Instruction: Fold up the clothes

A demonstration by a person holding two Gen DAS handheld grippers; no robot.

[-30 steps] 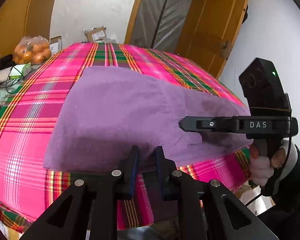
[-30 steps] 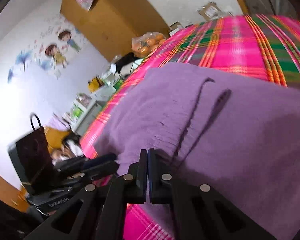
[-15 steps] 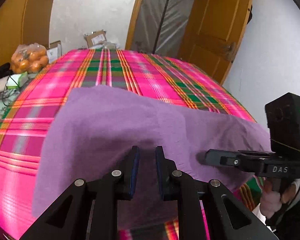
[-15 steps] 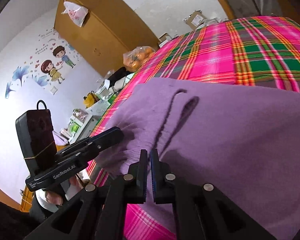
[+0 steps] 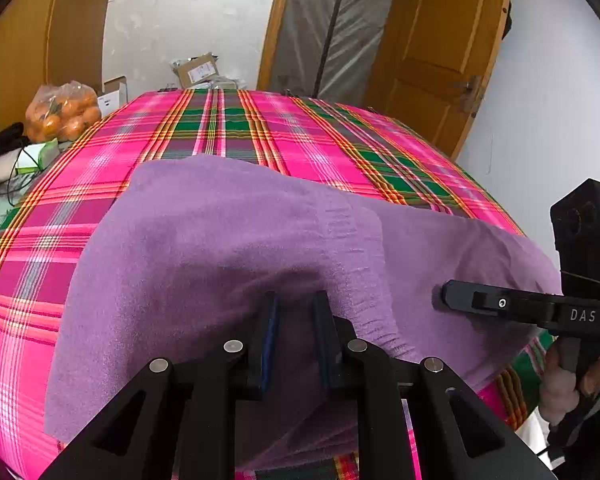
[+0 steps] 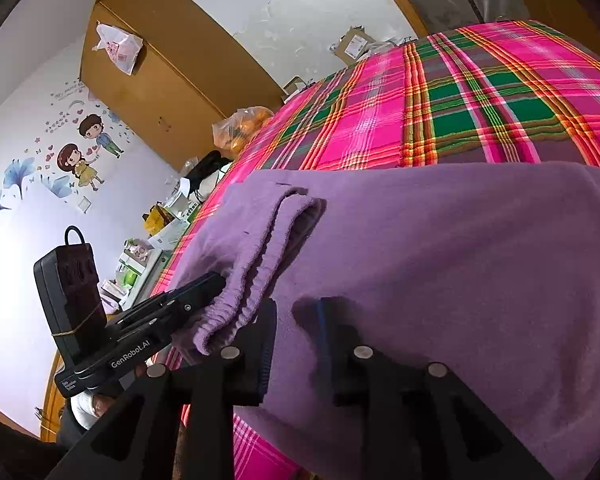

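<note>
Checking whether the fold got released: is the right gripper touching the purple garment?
Touching. In the right wrist view the purple garment lies draped between the right gripper's opening jaws, cloth resting against them.

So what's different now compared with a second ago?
The right gripper, shut before, is opening its jaws with the purple garment between them. The garment's near edge has been drawn toward the camera. The left gripper keeps its narrow gap; the plaid cloth is unchanged.
</note>
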